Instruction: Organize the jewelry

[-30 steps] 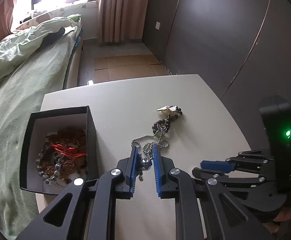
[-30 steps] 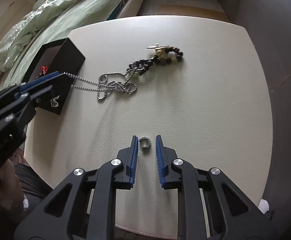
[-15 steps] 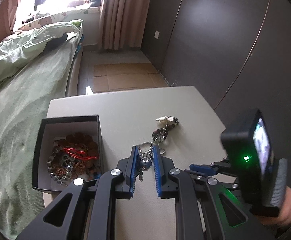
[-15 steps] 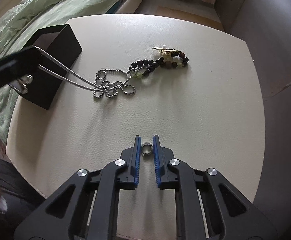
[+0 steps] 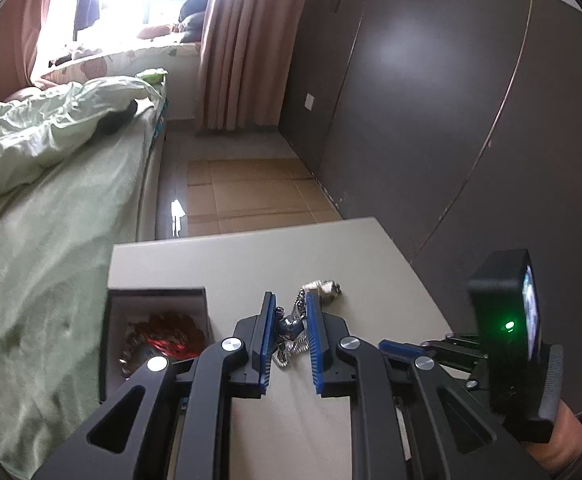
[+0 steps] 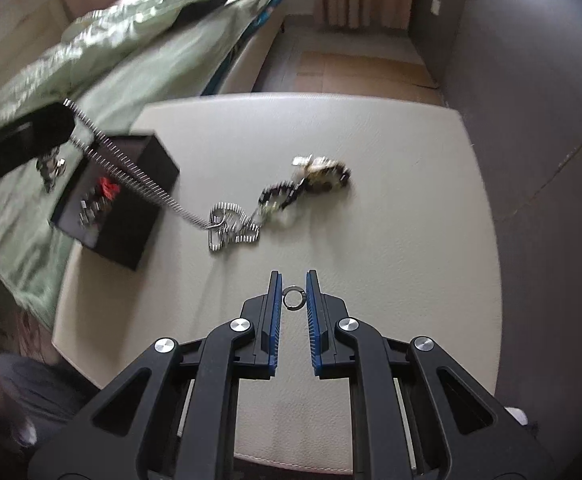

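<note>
My left gripper (image 5: 289, 312) is shut on a silver ball-chain necklace (image 5: 291, 330) and holds it raised. In the right wrist view the chain (image 6: 139, 184) stretches taut from the left gripper (image 6: 57, 120) down to a heap (image 6: 233, 230) on the white table (image 6: 391, 208). A dark bead bracelet (image 6: 315, 176) lies beyond the heap. A black open box (image 6: 131, 200) holding other jewelry sits at the table's left edge; it also shows in the left wrist view (image 5: 157, 300). My right gripper (image 6: 294, 290) is shut on a small silver ring (image 6: 293, 298), held a little above the table.
A bed with green bedding (image 5: 51, 220) runs along the table's left side. A dark wardrobe wall (image 5: 451, 100) stands to the right. The right gripper's body with a green light (image 5: 507, 332) is close beside my left gripper.
My left gripper has lifted up and back toward the box, pulling the chain taut off the table. My right gripper has closed on the ring and lifted it.
</note>
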The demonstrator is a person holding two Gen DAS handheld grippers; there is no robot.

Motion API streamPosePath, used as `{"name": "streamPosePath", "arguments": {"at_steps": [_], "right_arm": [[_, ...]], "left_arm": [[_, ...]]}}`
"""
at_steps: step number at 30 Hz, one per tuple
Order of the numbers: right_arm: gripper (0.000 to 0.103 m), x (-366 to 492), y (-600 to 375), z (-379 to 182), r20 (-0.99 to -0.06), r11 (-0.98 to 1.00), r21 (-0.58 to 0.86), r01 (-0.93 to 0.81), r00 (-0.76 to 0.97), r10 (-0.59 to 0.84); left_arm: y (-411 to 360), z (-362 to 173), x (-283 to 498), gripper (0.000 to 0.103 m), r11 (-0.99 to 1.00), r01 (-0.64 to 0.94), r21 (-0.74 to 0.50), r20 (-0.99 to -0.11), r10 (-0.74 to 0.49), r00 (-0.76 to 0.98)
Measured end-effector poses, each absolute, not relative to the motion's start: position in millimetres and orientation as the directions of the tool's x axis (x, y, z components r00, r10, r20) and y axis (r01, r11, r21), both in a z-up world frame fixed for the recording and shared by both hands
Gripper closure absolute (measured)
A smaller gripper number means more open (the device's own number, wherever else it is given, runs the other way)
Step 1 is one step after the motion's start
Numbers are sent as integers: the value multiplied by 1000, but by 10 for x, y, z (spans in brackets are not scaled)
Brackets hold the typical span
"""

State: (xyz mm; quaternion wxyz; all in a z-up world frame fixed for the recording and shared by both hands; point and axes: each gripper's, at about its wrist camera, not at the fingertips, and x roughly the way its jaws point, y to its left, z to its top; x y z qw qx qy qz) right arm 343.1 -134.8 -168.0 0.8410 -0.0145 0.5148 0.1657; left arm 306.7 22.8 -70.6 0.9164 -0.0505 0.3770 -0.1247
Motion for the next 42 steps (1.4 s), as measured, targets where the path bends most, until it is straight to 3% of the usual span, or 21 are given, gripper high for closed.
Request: {"name": "streamPosePath", "arguments": {"at_steps": [12,29,36,42], "right_arm": [[90,3432,-1374,-1208,-721,915,288,-283,565,402],[90,3354,-1182,-1127,-677,893,306,-330,584,448],[90,3359,-1147,-1162,-685,896,297,-331,580,441],[90,3345,-1130,-1150,-681,895,296,-335,584,443]], "left_arm": [[309,171,2922,90,978,197,-64,-579,-197,791],[823,1307,2703,90,995,79,55,-411,-49,910],[969,1441,2665,90,996,57,69,-391,-25,920],[1001,1222,2731,90,997,60,55,-431,-31,902]]}}
